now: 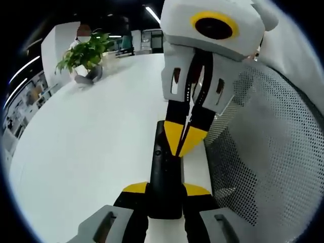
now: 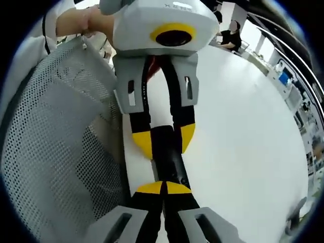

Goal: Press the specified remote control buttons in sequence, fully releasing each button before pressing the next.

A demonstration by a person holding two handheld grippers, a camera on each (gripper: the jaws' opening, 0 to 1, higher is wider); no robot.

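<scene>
Left gripper view, left to right: a potted plant (image 1: 83,55) stands at the upper left on the white table (image 1: 91,142); at centre the black remote control (image 1: 164,174) lies lengthwise over the tabletop, its near end clamped between the yellow-tipped jaws of the left gripper (image 1: 165,191), which rise from the bottom edge. The hold presumably steadies the remote so that a press does not push it away. From the top, the right gripper (image 1: 183,144) reaches down with its jaws drawn together into a single point resting on or just above the remote's upper face, a shape suited to pressing one button; actual contact cannot be told. A perforated mesh chair back (image 1: 273,152) fills the right side. Right gripper view, left to right: the same mesh chair back (image 2: 55,142) at left; at centre the closed tips of the right gripper (image 2: 164,188) meet over the remote control (image 2: 169,157), whose far end sits between the jaws of the left gripper (image 2: 164,137); the white table (image 2: 243,131) extends to the right.
</scene>
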